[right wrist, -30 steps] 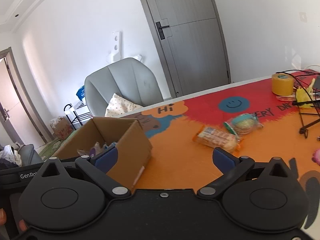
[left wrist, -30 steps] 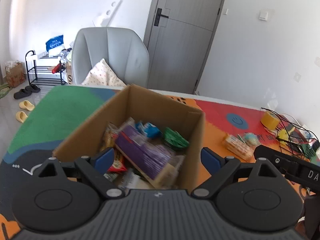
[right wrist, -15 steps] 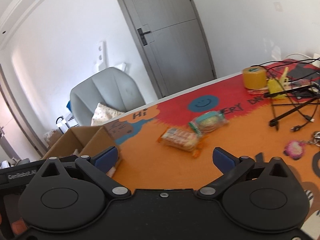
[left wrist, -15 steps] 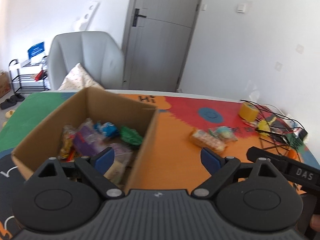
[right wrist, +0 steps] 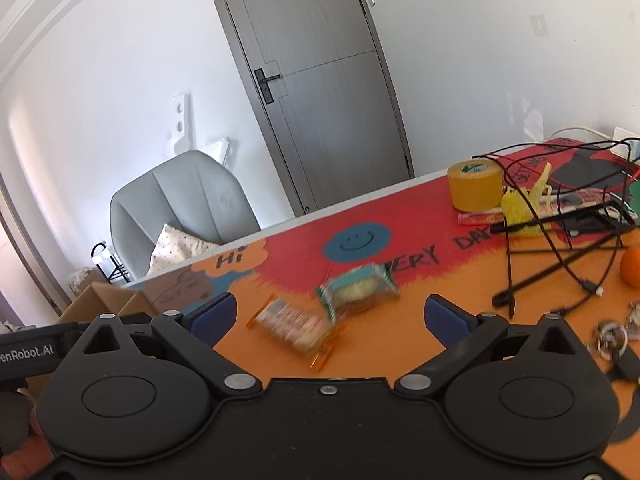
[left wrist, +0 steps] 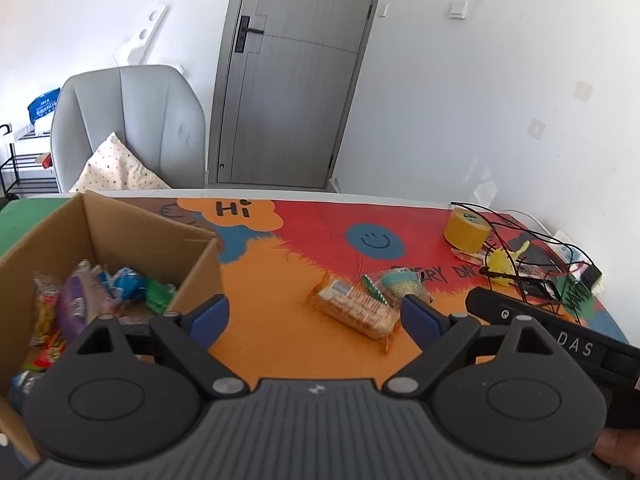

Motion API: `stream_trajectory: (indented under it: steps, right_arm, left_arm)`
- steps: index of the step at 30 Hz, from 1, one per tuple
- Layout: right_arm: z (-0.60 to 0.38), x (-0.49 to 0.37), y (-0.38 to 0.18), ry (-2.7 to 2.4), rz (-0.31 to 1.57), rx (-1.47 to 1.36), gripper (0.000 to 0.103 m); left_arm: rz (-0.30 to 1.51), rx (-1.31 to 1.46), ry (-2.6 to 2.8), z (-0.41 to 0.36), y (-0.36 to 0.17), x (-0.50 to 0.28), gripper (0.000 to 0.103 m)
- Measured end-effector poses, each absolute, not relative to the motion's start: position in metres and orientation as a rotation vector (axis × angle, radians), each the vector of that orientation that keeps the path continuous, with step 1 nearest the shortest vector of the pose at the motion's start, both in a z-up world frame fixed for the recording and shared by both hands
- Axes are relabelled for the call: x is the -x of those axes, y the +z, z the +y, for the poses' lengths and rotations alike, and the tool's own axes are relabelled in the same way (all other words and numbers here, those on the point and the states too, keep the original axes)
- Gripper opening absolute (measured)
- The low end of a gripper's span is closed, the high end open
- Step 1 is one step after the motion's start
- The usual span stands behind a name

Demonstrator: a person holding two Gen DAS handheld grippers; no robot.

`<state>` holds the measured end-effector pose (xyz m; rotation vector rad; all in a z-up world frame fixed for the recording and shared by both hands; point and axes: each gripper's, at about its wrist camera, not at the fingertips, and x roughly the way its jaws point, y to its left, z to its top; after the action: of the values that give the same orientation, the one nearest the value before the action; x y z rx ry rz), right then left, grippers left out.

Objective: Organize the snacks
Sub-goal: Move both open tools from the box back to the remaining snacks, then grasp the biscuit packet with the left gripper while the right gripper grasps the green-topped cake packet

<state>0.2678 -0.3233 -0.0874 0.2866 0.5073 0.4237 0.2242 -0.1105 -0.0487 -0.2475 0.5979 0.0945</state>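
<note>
An open cardboard box (left wrist: 120,228) at the left holds several snack packets (left wrist: 80,300). On the orange mat lie an orange-wrapped cracker pack (left wrist: 354,312) and, just behind it, a green-edged round snack pack (left wrist: 398,284). My left gripper (left wrist: 316,316) is open and empty, just in front of the cracker pack. My right gripper (right wrist: 328,314) is open and empty, with the cracker pack (right wrist: 294,326) and the round pack (right wrist: 358,290) between and beyond its fingers. The box corner (right wrist: 108,300) shows at the left of the right wrist view.
A yellow tape roll (left wrist: 466,230), a black wire stand with cables (left wrist: 528,272) and yellow clips stand at the right. An orange fruit (right wrist: 632,266) and keys (right wrist: 616,334) lie far right. A grey chair (left wrist: 128,124) stands behind the table.
Both grippers have swung right, away from the box and toward the two packs on the mat. The box has slid to the left of both views. Both grippers stay open.
</note>
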Motion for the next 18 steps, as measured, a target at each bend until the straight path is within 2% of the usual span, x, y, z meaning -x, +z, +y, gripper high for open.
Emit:
stream_trajectory:
  steps: [2, 7, 12, 18]
  right_arm:
    - [-0.324, -0.279, -0.089, 0.436, 0.509, -0.275, 0.096]
    - [-0.323, -0.304, -0.097, 0.457, 0.522, -0.234, 0.093]
    - [-0.319, -0.332, -0.106, 0.485, 0.551, -0.213, 0.089]
    - [-0.308, -0.368, -0.117, 0.534, 0.590, -0.184, 0.084]
  left_arm:
    - [0.616, 0.275, 0.102, -0.112, -0.053, -0.236, 0.090]
    - [0.638, 0.322, 0.127, -0.115, -0.064, -0.259, 0.087]
    - [0.659, 0.358, 0.171, -0.116, -0.076, -0.280, 0.074]
    - [0.678, 0.399, 0.220, -0.114, -0.090, -0.302, 0.069]
